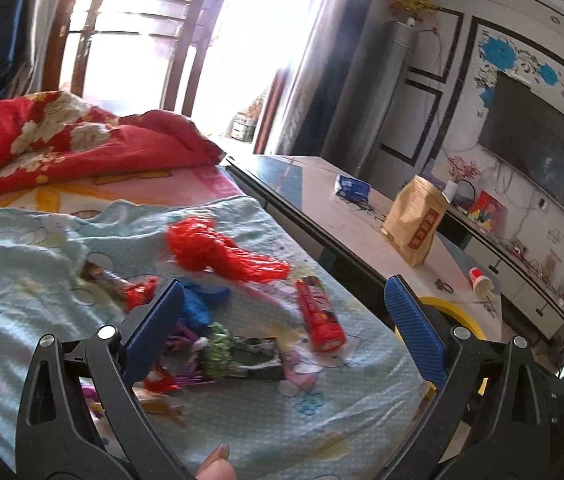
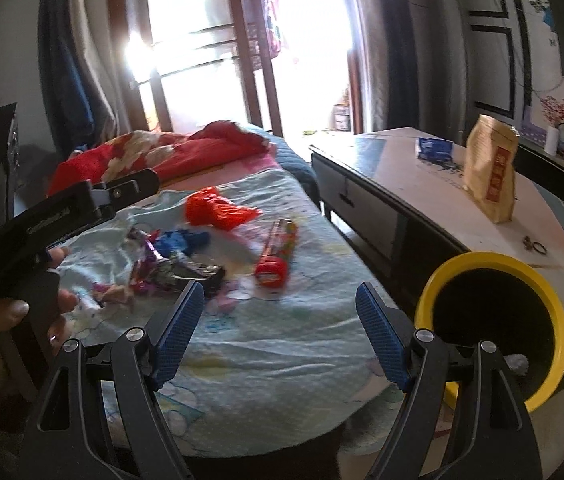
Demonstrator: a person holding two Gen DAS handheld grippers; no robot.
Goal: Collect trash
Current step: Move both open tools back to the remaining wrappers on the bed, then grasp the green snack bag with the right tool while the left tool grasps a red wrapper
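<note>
1. Below, both grippers hang above a pale blue blanket [image 2: 282, 344] on the bed; left gripper [image 1: 285, 320] spread wide, holding nothing
2. Right gripper [image 2: 280, 332] likewise wide, nothing between its blue fingers [image 2: 180, 336]
3. Red tube [image 1: 319, 314] lies between the left fingers, just beyond their tips; red plastic bag [image 1: 222, 254] farther off
4. Crumpled wrappers [image 2: 170, 270] lie beyond the right gripper's left finger, the tube to their right
5. Yellow-rimmed bin [image 2: 497, 328] stands right of the bed, beside the right finger, near a low table [image 2: 401, 184]
</note>
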